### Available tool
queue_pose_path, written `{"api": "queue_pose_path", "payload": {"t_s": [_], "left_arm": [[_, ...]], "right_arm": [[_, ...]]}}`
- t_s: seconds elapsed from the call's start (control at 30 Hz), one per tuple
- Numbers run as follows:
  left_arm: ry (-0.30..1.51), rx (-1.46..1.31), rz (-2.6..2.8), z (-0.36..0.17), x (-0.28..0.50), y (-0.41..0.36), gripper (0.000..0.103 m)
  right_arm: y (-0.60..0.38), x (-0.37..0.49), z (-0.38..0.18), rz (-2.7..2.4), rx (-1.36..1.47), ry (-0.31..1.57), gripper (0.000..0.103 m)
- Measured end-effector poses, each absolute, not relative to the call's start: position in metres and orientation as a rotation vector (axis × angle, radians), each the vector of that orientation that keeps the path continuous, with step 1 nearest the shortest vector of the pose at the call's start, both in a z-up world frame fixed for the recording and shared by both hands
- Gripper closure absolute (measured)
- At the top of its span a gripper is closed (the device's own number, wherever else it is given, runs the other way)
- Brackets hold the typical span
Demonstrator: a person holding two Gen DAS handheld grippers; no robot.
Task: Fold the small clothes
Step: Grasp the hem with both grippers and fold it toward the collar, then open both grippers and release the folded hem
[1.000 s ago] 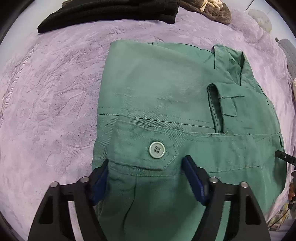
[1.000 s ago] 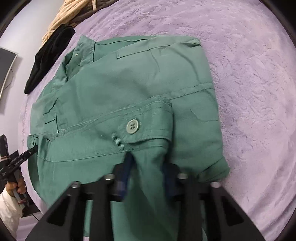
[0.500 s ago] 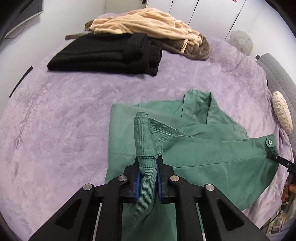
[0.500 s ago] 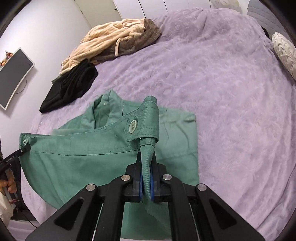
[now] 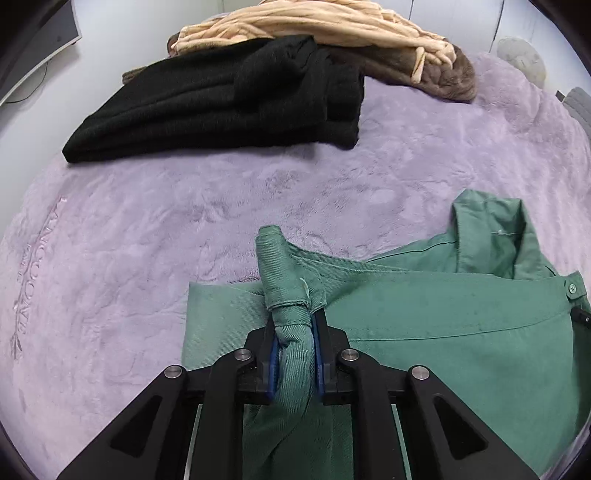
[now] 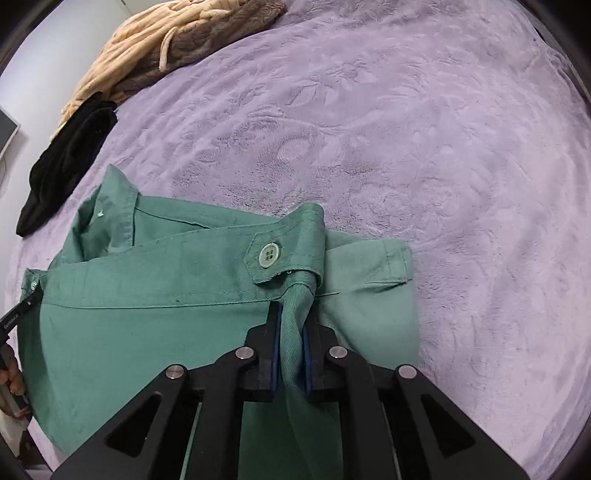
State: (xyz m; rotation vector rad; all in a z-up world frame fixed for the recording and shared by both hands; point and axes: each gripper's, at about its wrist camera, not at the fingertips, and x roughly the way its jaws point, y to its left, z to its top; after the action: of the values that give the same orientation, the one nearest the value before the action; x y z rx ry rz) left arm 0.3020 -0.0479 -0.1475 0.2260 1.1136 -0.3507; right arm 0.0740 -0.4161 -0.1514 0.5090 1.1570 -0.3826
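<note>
The green cotton-twill shirt (image 5: 443,332) lies on the lilac embossed plush bedspread (image 5: 147,240), its collar toward the far edge. The left gripper (image 5: 294,350) pinches a bunched cuff between its blue pads, jaws easing apart; the right gripper (image 6: 291,343) pinches the buttoned cuff (pale green button (image 6: 269,255) facing up), its jaws likewise opening slightly. A folded black knit garment (image 5: 221,107) and a beige-and-brown fleece robe (image 5: 332,33) lie by the bedspread's far edge.
</note>
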Motion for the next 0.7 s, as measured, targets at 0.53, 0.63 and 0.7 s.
{"api": "queue_pose_path", "payload": {"t_s": [0.53,0.63,0.7], "left_arm": [[1.091,0.221,-0.417,-0.095,0.240,-0.024,0.028],[1.152,0.169,-0.511,-0.104,0.203,-0.048,0.028],[1.180,0.157,-0.528,-0.119,0.183,-0.064,0.028]], "right_arm": [[-0.305,0.025,-0.099,-0.080,0.738,1.104,0.075],[-0.259,0.030,-0.125,0.002,0.806,1.140,0.075],[-0.240,0.035,-0.144,0.003,0.776,1.184,0.076]]}}
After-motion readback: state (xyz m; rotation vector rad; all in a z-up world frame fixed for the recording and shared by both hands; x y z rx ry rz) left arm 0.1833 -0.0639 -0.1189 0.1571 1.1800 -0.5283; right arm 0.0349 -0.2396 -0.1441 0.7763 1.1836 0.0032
